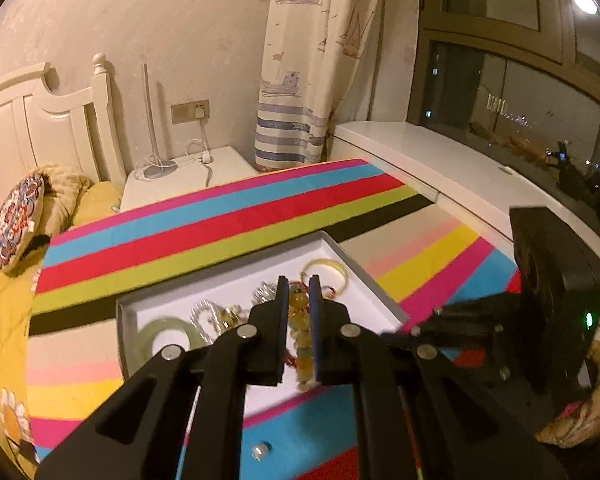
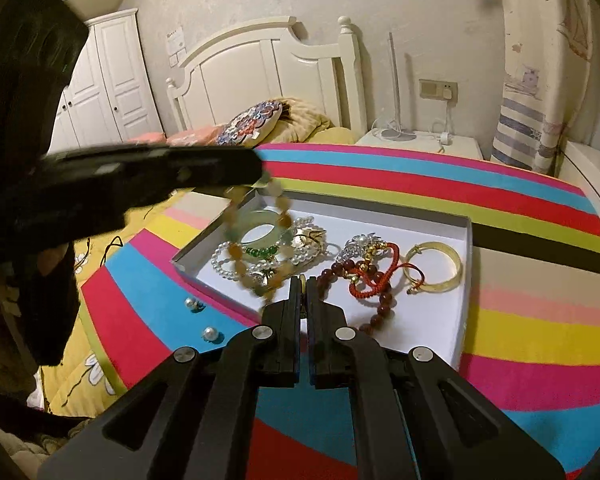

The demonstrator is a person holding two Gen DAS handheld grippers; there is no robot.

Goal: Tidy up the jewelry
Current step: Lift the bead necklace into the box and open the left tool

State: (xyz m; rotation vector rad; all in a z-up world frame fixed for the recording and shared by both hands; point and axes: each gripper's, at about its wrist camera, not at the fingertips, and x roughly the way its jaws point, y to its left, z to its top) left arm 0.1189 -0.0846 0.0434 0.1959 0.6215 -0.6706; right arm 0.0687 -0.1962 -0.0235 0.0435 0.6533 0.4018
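Note:
A white shallow tray [image 2: 466, 280] sits on a striped cloth and holds jewelry. My left gripper [image 1: 299, 284] is shut on an amber bead bracelet [image 1: 302, 340], which hangs between its fingers above the tray; in the right wrist view the bracelet [image 2: 278, 200] dangles from the left gripper [image 2: 260, 170]. My right gripper [image 2: 303, 280] is shut on a small gold-coloured piece at its tips, at the tray's near edge. In the tray lie a green jade bangle [image 2: 260, 220], pearl strands [image 2: 228, 264], a dark red bead bracelet [image 2: 380, 300], a red cord [image 2: 374, 280] and a yellow bangle [image 2: 436, 266].
Two pearl earrings [image 2: 209, 334] lie on the cloth left of the tray; one [image 1: 261, 451] shows in the left wrist view. The striped table [image 2: 500, 208] stands beside a bed [image 2: 260, 120], a white nightstand [image 2: 420, 140] and a windowsill [image 1: 440, 160].

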